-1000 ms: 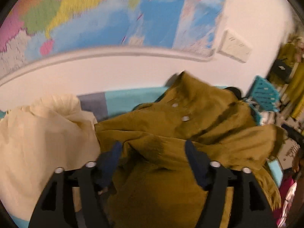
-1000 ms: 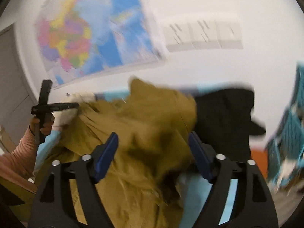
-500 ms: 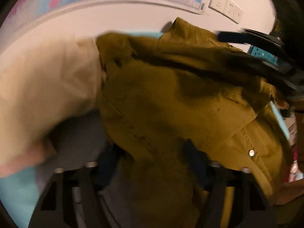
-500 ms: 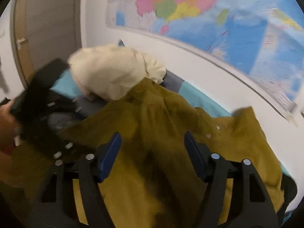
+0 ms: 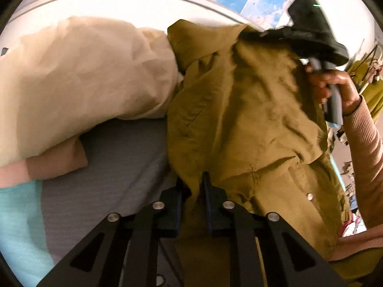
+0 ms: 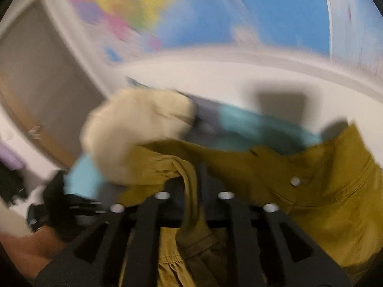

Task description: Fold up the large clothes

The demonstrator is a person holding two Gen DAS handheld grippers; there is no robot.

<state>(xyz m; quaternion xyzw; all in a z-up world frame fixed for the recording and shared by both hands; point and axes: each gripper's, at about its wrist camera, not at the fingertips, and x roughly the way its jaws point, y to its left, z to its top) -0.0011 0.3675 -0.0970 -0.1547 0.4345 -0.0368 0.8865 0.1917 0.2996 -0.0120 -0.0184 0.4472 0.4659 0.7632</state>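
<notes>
Gripping the olive jacket point(image 5: 251, 119) with both tools, the person holds it bunched above the bed point(image 5: 115, 157), beside a cream garment point(image 5: 79, 76). Left gripper point(image 5: 194, 186) and right gripper point(image 6: 194, 179) fingers are pinched onto fabric. Next, I judge, spread it flat.

The left gripper point(image 5: 194, 186) had its 2 jaws pinched on a fold of the olive shirt point(image 5: 251, 119). The shirt hung bunched toward the bed's point(image 5: 115, 157) right side, touching a cream garment point(image 5: 79, 76) at the left. A hand point(image 5: 332, 88) held the right gripper point(image 5: 311, 28) above the shirt.
</notes>
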